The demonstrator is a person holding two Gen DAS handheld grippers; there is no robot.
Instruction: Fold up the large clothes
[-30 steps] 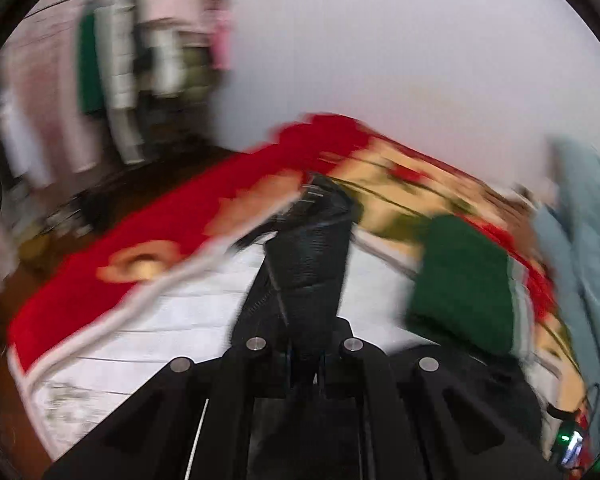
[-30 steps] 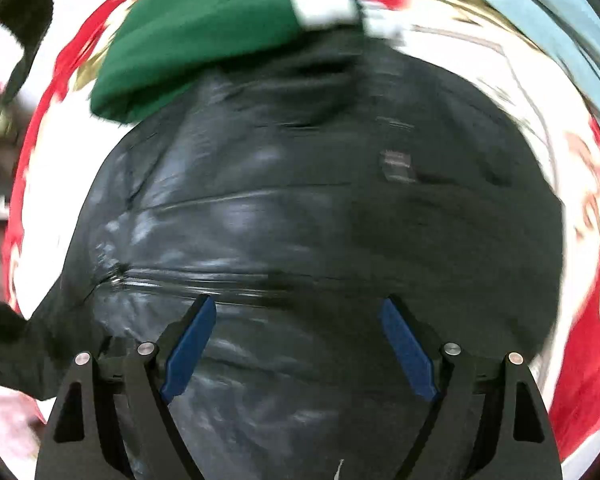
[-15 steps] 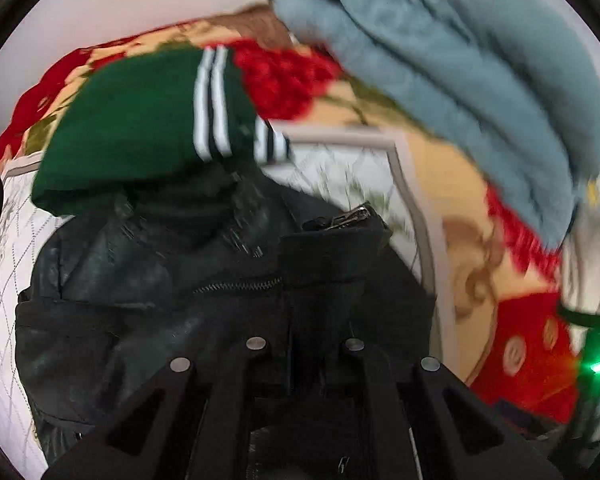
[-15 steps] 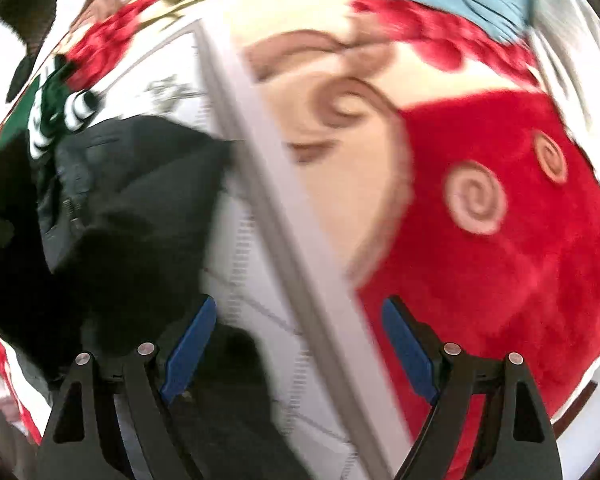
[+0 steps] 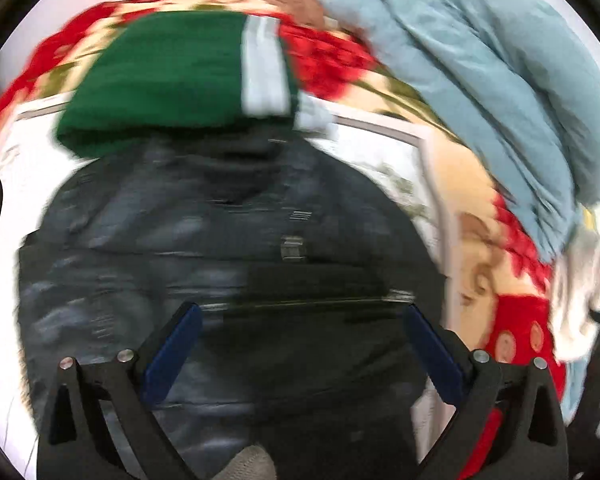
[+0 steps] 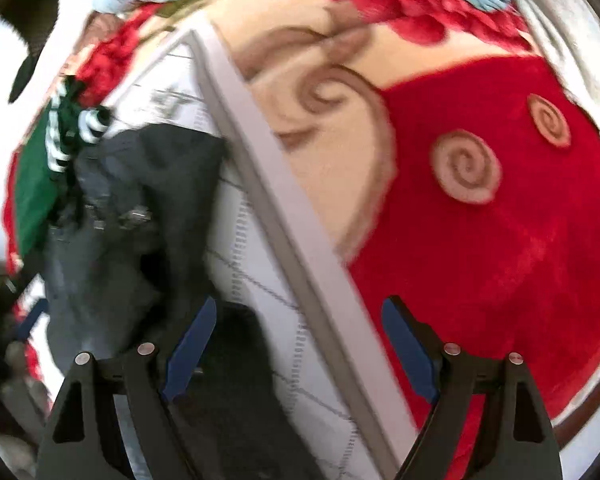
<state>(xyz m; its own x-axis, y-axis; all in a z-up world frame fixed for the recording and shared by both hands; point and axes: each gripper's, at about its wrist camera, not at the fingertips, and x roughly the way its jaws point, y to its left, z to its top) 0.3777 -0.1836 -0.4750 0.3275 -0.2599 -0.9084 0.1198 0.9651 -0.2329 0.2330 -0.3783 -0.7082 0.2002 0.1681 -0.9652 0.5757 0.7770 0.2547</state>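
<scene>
Two claws are spread: left claw (image 5: 300,344), opening, nothing pinched, above jacket (image 5: 220,248); right claw (image 6: 300,352) empty. Blanket (image 6: 500,240) is spread beneath; sweater (image 5: 160,76) at twelve o'clock.

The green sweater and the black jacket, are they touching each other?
Touching. In the left wrist view the green sweater lies right against the top edge of the black jacket, overlapping it with no blanket showing between them.

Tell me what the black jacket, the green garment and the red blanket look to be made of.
Black jacket: likely leather or faux leather; smooth, with a dull sheen and metal zips.
Green garment: apparently knit, matte, with white stripes; blur hides the weave.
Red blanket: plush fleece or velour, judging by its soft, fuzzy nap.
</scene>
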